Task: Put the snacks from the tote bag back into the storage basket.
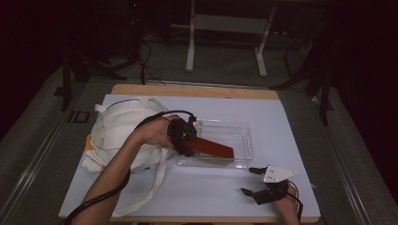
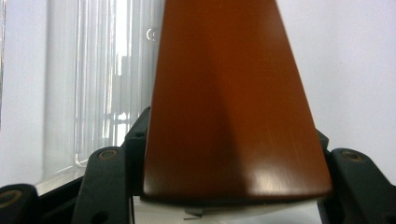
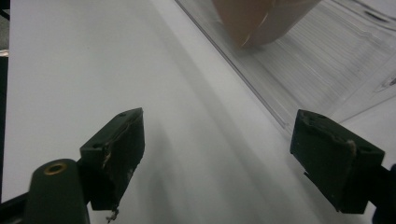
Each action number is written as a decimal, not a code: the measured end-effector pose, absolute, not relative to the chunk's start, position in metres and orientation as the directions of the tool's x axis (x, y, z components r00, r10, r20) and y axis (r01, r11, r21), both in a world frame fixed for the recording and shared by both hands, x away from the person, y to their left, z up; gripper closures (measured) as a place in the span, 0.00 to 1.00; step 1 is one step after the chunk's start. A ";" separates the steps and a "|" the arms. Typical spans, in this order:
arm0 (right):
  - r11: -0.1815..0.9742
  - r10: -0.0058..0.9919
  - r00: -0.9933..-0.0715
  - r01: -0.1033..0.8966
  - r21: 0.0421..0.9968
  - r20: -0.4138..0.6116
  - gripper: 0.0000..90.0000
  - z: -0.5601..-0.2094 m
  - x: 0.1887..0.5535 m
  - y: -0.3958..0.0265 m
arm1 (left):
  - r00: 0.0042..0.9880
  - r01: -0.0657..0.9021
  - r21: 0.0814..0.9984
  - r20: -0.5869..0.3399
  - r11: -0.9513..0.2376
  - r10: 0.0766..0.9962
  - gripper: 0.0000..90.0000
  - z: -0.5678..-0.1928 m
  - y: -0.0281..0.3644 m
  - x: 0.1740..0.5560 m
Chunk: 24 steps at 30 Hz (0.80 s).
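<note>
Left gripper point(image 1: 184, 137) is clamped on one end of that flat reddish-brown book point(image 1: 213, 149), angled into the clear plastic tray point(image 1: 244, 136), so I'd lower it flat before letting go while the right gripper point(image 1: 256, 182) idles wide open.

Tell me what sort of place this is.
Probably a lab or recording room rather than a home: a table under a white sheet stands alone on grey carpet, loose cables trail over the floor beyond it, and a bare white metal frame stands behind in the dark.
</note>
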State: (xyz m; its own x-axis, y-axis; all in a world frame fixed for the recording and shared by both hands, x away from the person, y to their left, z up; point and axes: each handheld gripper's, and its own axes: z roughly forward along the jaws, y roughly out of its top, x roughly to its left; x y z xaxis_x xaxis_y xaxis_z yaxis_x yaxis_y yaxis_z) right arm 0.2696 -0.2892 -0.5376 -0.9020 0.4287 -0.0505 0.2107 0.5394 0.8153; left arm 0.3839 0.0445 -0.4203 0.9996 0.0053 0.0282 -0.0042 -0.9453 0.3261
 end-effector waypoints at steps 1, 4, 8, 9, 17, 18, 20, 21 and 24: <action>0.539 0.429 -0.902 0.210 0.815 -0.051 0.20 -0.538 0.270 -0.289 | 1.000 -0.004 0.326 0.026 -0.946 0.005 0.47 -0.421 0.044 0.384; 0.540 0.429 -0.902 0.211 0.815 -0.050 0.20 -0.538 0.270 -0.289 | 1.000 0.002 0.330 0.017 -0.944 0.008 0.47 -0.421 0.043 0.385; 0.540 0.429 -0.902 0.212 0.815 -0.050 0.20 -0.538 0.270 -0.289 | 1.000 0.004 0.326 0.012 -0.945 0.009 0.47 -0.423 0.041 0.386; 0.540 0.428 -0.902 0.211 0.815 -0.050 0.20 -0.538 0.270 -0.289 | 1.000 0.010 0.330 0.010 -0.944 0.014 0.47 -0.423 0.041 0.386; 0.540 0.428 -0.902 0.211 0.815 -0.050 0.20 -0.538 0.270 -0.289 | 0.998 0.053 0.325 -0.030 -0.944 0.046 0.44 -0.424 0.039 0.390; 0.540 0.428 -0.903 0.211 0.815 -0.050 0.20 -0.538 0.270 -0.289 | 0.999 0.051 0.321 -0.031 -0.946 0.043 0.44 -0.424 0.039 0.390; 0.540 0.428 -0.903 0.211 0.815 -0.050 0.20 -0.538 0.270 -0.289 | 0.998 0.061 0.318 -0.038 -0.946 0.051 0.43 -0.423 0.040 0.390; 0.540 0.428 -0.903 0.210 0.815 -0.050 0.20 -0.538 0.270 -0.289 | 0.997 0.068 0.313 -0.042 -0.947 0.058 0.43 -0.423 0.041 0.390; 0.541 0.428 -0.903 0.211 0.814 -0.050 0.20 -0.538 0.269 -0.289 | 0.997 0.074 0.318 -0.049 -0.945 0.062 0.42 -0.423 0.043 0.390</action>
